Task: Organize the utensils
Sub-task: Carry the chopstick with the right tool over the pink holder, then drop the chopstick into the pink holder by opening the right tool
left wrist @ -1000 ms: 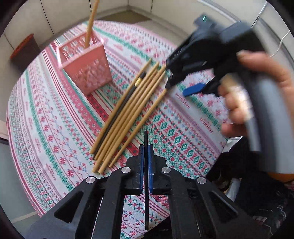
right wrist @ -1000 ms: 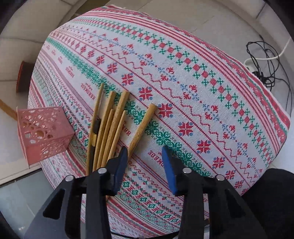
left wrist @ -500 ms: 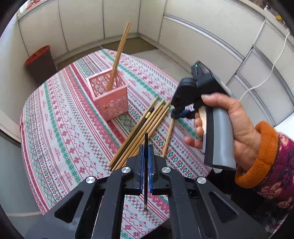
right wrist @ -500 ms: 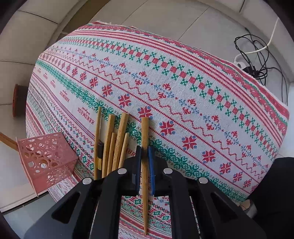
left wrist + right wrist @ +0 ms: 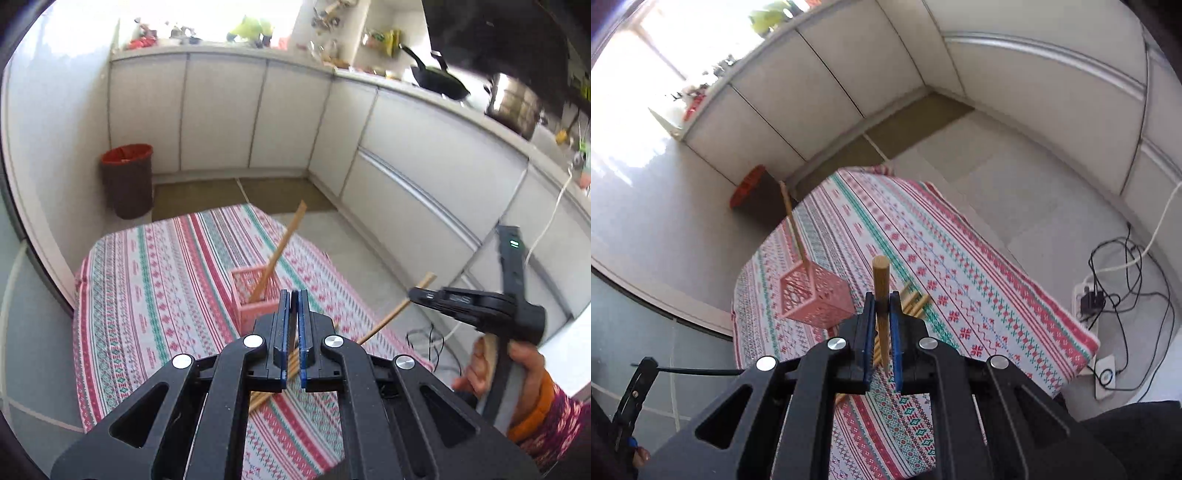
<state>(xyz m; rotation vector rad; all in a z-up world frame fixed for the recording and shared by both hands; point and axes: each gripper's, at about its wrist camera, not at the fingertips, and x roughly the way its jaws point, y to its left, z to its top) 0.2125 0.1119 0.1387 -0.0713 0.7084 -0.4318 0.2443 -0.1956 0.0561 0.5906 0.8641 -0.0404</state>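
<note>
A pink perforated holder [image 5: 255,295] [image 5: 812,299] stands on the patterned tablecloth with one wooden chopstick [image 5: 282,247] [image 5: 793,225] leaning in it. Several wooden chopsticks [image 5: 914,302] [image 5: 291,363] lie on the cloth beside it. My right gripper [image 5: 882,295] is shut on a wooden chopstick [image 5: 881,284] and holds it raised above the table; this also shows in the left wrist view [image 5: 391,314]. My left gripper [image 5: 293,295] is shut on a thin black chopstick, seen in the right wrist view [image 5: 698,370], high above the table.
The tablecloth [image 5: 155,280] [image 5: 960,280] covers a small table. A dark bin with a red rim [image 5: 127,181] stands on the floor by the white cabinets. A power strip with cables [image 5: 1100,306] lies on the floor to the right.
Both grippers have risen well above the table. My right gripper, which closed on the wooden chopstick half a second ago, has lifted it off the cloth.
</note>
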